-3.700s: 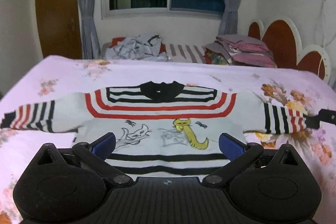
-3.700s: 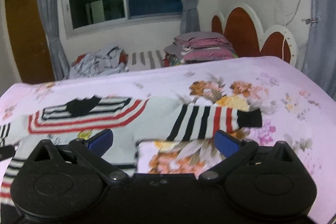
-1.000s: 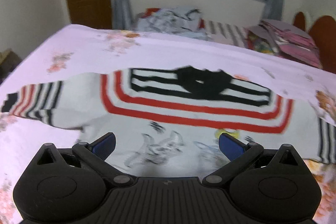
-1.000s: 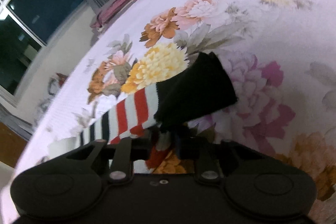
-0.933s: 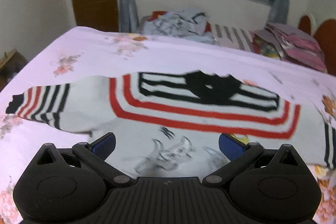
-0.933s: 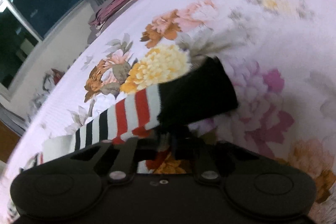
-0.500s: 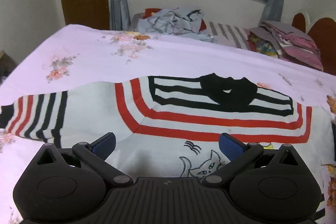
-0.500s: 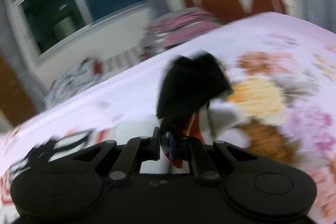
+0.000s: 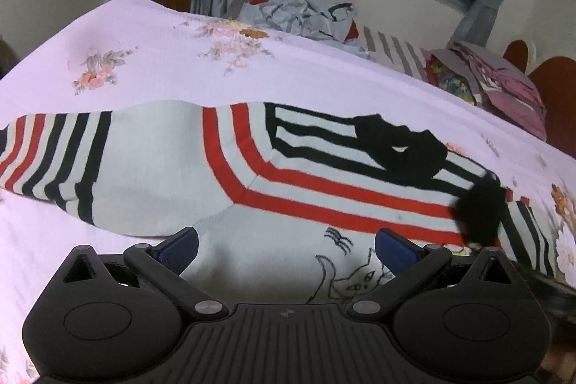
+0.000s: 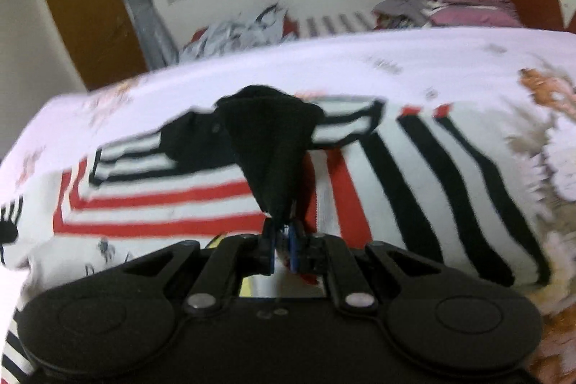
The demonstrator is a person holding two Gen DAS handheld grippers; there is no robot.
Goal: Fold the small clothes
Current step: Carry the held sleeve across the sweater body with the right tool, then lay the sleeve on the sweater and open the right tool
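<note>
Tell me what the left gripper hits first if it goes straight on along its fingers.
Most likely the sweater: the open left gripper points down at its white chest, near the cat drawing. Nothing shows between, though depth is hard to judge.

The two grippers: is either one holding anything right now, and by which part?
The right gripper is shut on the black cuff of the striped sweater, at its sleeve end. The left gripper is open, holding nothing.

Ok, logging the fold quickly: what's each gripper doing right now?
Left gripper: open, empty, hovering over the sweater.
Right gripper: shut on the sweater's black sleeve cuff.
</note>
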